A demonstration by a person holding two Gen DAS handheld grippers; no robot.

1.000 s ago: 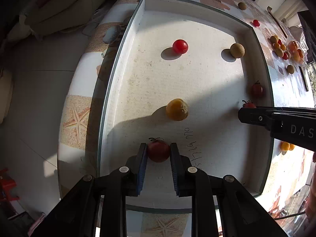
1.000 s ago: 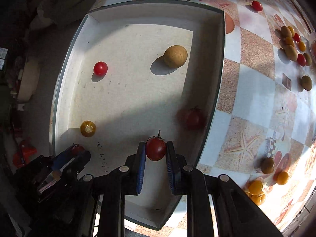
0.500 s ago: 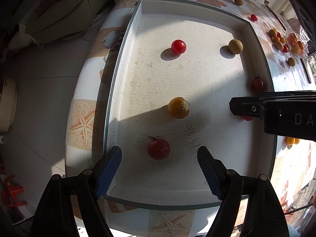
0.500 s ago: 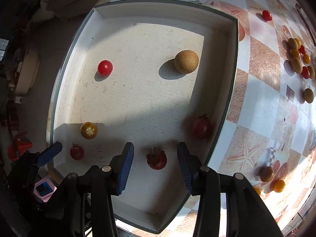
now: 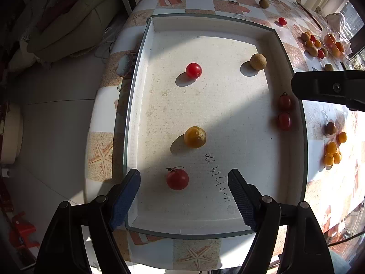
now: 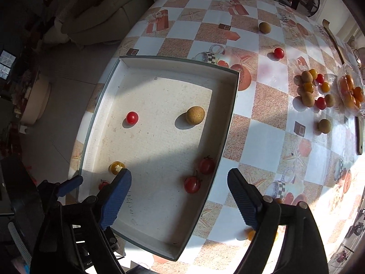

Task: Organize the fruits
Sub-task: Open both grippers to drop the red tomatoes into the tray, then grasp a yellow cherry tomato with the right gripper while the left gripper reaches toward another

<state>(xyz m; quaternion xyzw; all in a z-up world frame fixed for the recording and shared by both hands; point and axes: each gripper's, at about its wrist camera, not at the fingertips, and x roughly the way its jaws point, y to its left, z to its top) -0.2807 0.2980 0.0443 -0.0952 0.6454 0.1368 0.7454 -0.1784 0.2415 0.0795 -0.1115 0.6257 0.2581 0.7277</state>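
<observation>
A white tray with a glass rim holds several fruits. My left gripper stands open above a stemmed red tomato, its pads clear of it. Beyond lie a yellow fruit, a red cherry tomato and a brown round fruit. Two dark red tomatoes rest by the tray's right wall. My right gripper hangs high over the nearer of them, jaws opening, touching nothing. The other tomato sits just behind it.
Loose fruits lie on the checkered tablecloth: a pile, a glass bowl of orange fruits, single ones. Small orange fruits sit right of the tray. A sofa stands past the table edge.
Both grippers opened and let go of their red tomatoes, which now lie on the tray floor. The right gripper rose well above the tray; the left pulled back slightly.
</observation>
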